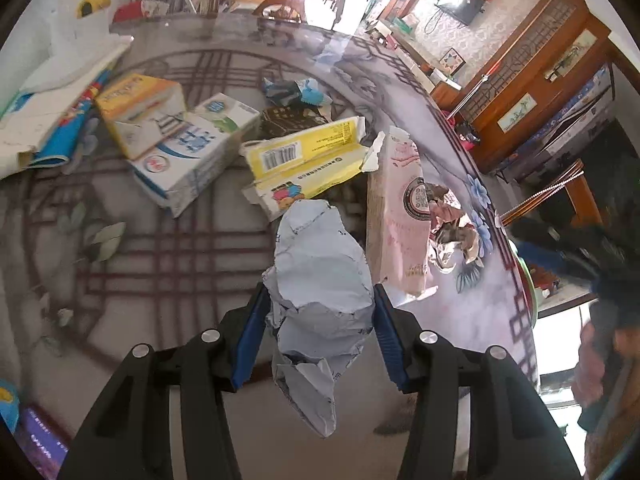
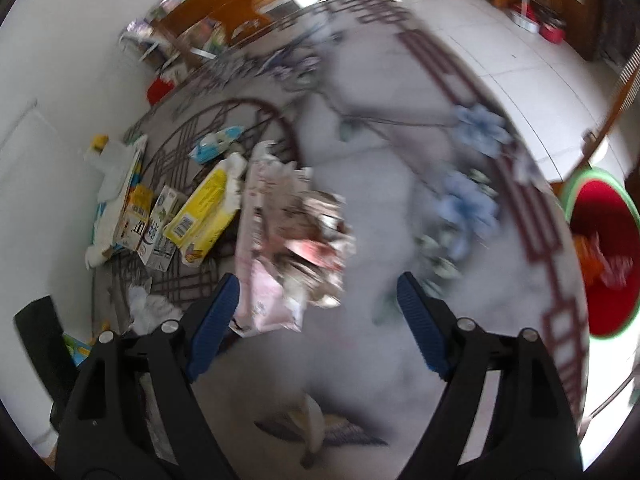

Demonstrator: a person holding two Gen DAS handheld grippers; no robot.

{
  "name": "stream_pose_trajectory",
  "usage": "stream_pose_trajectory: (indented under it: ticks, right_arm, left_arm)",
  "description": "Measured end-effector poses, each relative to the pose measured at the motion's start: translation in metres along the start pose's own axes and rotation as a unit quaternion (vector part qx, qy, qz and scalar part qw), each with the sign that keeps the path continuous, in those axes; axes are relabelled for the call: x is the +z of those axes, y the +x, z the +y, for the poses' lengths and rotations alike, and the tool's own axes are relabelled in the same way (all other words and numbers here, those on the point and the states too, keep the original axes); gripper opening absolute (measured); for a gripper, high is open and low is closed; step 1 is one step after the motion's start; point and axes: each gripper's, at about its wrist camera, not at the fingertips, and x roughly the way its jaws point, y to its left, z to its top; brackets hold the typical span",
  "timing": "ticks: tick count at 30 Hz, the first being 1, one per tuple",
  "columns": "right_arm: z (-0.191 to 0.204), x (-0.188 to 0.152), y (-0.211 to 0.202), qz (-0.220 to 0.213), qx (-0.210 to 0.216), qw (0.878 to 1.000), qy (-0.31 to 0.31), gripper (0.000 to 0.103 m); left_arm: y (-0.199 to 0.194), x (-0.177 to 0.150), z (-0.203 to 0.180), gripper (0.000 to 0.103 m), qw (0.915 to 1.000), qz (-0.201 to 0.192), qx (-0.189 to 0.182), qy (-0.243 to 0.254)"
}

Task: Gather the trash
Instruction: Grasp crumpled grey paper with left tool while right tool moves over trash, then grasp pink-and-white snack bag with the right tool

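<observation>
My left gripper [image 1: 320, 300] is shut on a crumpled pale grey-blue paper [image 1: 320, 280] and holds it above the round patterned table [image 1: 160, 248]. Behind it lie a torn yellow carton [image 1: 304, 160], a blue-and-white milk carton [image 1: 192, 152], a yellow box [image 1: 136, 108], a pink box [image 1: 400, 208] and a crumpled brown wrapper [image 1: 452, 228]. My right gripper [image 2: 320, 292] is open and empty above the table, with the crumpled wrapper [image 2: 312, 240] and pink box [image 2: 260, 280] just beyond its left finger. A red bin with a green rim [image 2: 604, 264] stands off the table edge at right, with trash inside.
A blue-and-white wrapper [image 1: 296, 92] lies at the back. A white and blue carton [image 1: 48, 120] lies flat at the far left. White crumpled paper [image 2: 152, 308] lies at the lower left of the right wrist view. The table edge [image 1: 516, 280] curves at right.
</observation>
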Motion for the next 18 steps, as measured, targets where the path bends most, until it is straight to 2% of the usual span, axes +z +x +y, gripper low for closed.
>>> stream_pose_trajectory:
  ticks: [4, 7, 14, 16, 18]
  right_arm:
    - [0.043, 0.015, 0.015, -0.005, 0.001, 0.998, -0.065, 0.079]
    - [0.067, 0.029, 0.039, 0.009, -0.024, 0.995, -0.098, 0.079]
    - [0.076, 0.029, 0.094, 0.063, -0.049, 0.988, -0.13, 0.062]
    - [0.071, 0.025, 0.109, 0.083, -0.058, 0.986, -0.13, 0.061]
    - [0.073, 0.023, 0.112, 0.076, -0.064, 0.985, -0.144, 0.06]
  left_arm:
    - [-0.009, -0.005, 0.009, 0.049, 0.9999, -0.01, 0.006, -0.005]
    - [-0.011, -0.003, 0.013, 0.049, 0.9998, -0.012, 0.006, -0.013]
    - [-0.011, 0.002, 0.022, 0.049, 0.9995, -0.017, 0.004, -0.027]
    - [-0.008, 0.004, 0.027, 0.049, 0.9993, -0.013, 0.005, -0.034]
    - [-0.005, 0.005, 0.03, 0.05, 0.9991, -0.009, 0.005, -0.041]
